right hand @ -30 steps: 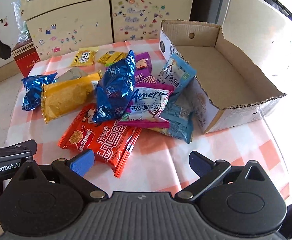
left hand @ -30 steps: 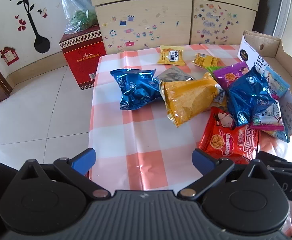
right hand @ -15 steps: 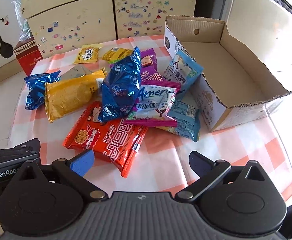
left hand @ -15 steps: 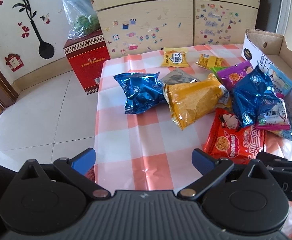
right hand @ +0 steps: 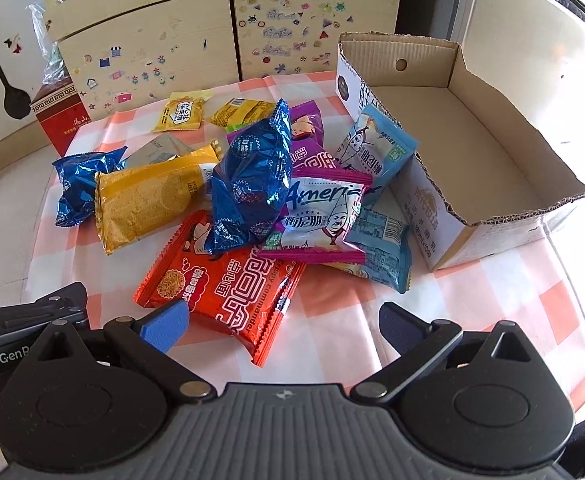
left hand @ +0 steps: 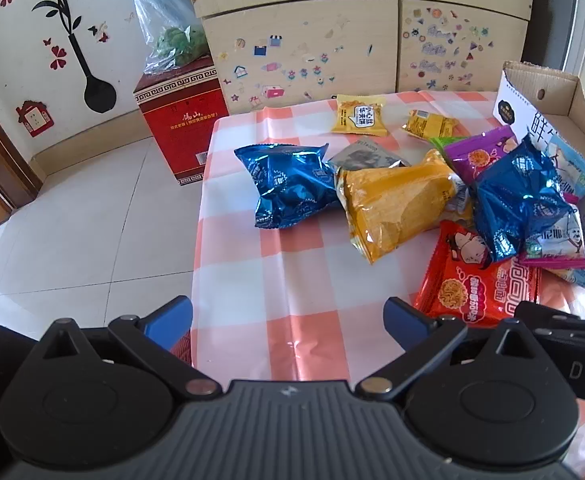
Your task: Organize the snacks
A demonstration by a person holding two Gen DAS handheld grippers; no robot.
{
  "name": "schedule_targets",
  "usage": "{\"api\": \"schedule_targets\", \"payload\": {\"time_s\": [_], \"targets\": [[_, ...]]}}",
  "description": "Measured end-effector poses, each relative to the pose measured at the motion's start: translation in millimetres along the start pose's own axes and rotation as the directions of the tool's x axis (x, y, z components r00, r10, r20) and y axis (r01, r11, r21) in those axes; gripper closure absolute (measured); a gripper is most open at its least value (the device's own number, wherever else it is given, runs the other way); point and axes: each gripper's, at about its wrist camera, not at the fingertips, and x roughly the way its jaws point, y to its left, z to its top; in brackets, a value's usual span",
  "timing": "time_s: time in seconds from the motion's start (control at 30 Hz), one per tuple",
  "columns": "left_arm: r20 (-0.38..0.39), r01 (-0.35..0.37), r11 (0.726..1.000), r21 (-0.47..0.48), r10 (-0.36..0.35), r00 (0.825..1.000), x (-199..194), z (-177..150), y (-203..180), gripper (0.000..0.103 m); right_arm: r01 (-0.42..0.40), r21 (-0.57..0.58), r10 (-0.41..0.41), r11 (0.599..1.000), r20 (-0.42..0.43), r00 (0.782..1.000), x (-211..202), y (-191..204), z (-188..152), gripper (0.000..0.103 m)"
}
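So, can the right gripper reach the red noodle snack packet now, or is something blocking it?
Probably yes. The right gripper is open, and the red noodle snack packet lies flat just ahead with its near end bare. Only its far end sits under the blue foil bag.

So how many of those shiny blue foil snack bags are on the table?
2. One shiny blue foil bag sits atop the middle pile; the other lies at the table's left edge. More could hide underneath.

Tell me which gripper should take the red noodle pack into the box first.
Right, probably. The right gripper is open with the red noodle pack just ahead of its fingers, and the cardboard box lies on its side. The left gripper faces bare tablecloth.
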Motion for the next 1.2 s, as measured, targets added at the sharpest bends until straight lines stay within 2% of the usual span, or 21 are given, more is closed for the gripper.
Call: {"api": "schedule_targets", "payload": {"time_s": [1.2], "targets": [[-0.01, -0.013, 1.0, 0.001, 0.013, 1.0, 3.7, -1.5, -0.9, 0.004, 0.006, -0.011, -0.006, 1.0, 0.005, 1.0, 1.1, 3.1, 0.8, 0.0]]}}
